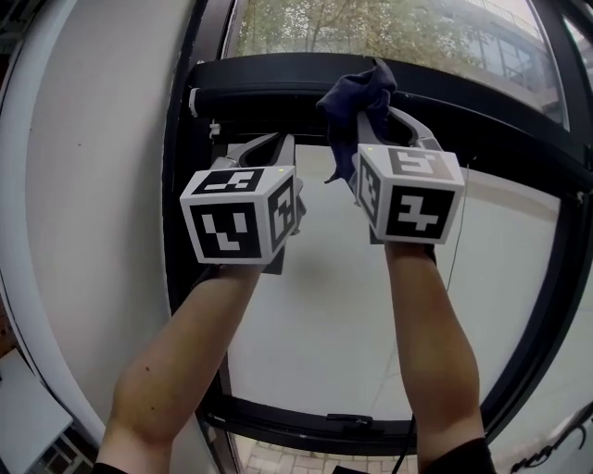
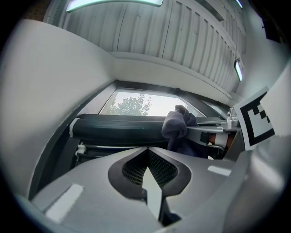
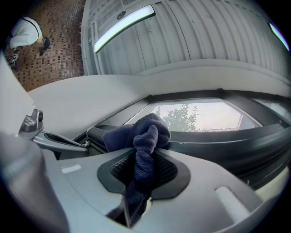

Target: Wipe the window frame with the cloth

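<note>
the right tongs (image 3: 141,157) pinch a dark blue cloth (image 3: 145,136); one end of it runs down between the two jaws and the rest bunches out past their tips. in the head view the bunch lies up at the black top bar of the window frame (image 1: 278,79), overlapping its lower edge. the left tongs (image 2: 148,152) are pressed together with nothing between them, held just left of the cloth and below the same bar. trees (image 1: 306,28) show through the glass above.
</note>
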The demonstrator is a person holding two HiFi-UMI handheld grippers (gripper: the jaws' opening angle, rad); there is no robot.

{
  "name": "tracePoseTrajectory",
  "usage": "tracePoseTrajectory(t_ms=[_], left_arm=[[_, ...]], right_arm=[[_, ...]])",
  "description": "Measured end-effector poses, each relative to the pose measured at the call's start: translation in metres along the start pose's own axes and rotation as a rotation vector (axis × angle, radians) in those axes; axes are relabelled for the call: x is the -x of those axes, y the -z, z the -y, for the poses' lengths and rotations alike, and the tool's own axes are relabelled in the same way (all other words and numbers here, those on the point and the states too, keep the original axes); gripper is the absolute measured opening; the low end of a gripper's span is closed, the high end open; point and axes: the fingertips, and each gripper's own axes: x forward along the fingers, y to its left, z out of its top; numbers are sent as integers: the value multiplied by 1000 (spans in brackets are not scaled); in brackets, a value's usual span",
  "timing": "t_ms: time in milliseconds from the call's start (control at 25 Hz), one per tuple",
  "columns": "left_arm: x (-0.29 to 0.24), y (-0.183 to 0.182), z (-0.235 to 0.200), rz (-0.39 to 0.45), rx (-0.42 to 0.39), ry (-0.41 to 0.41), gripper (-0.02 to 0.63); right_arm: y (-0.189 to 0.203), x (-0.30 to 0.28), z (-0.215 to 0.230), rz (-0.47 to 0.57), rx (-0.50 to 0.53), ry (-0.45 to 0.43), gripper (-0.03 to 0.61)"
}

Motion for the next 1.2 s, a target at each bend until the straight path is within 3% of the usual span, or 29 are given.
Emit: tracePoseTrajectory(t_ms=[560,1200], left_arm=[[-22,-20,41,48,-4,96,0],[-47,-24,124,66,-8,97,0]], right_arm=[[3,19,43,-22,33,66,87],[6,45,102,-10,50,13,87]])
